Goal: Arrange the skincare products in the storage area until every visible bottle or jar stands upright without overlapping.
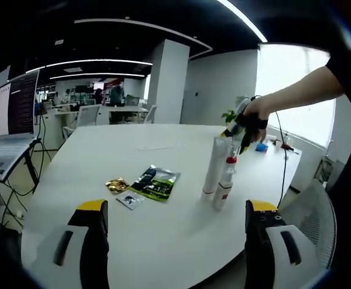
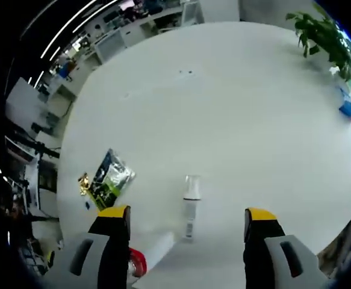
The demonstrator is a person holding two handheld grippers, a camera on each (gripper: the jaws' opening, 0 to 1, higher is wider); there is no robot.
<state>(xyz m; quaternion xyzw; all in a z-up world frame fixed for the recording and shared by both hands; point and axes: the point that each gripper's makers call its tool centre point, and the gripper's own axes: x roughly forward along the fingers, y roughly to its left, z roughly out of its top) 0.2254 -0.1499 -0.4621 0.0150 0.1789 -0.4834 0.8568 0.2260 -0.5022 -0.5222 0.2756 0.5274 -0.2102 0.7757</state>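
1. My left gripper (image 1: 171, 241) had black jaws with yellow tips.
2. The table (image 1: 163, 150) was white.
3. The sachet (image 1: 155, 182) was green and black.
4. The tube (image 1: 212, 168) was white; the bottle (image 1: 224, 180) showed red.

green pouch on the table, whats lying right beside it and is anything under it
Beside the green pouch lie a gold packet and a small grey sachet on the white table. Whatever lies under the pouch is covered.

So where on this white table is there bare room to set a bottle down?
The white round table is bare beyond the green foil sachet, toward the far edge, and between that sachet and the two tall white bottles. It is crowded around the bottles, under the right gripper, and by the small gold packet.
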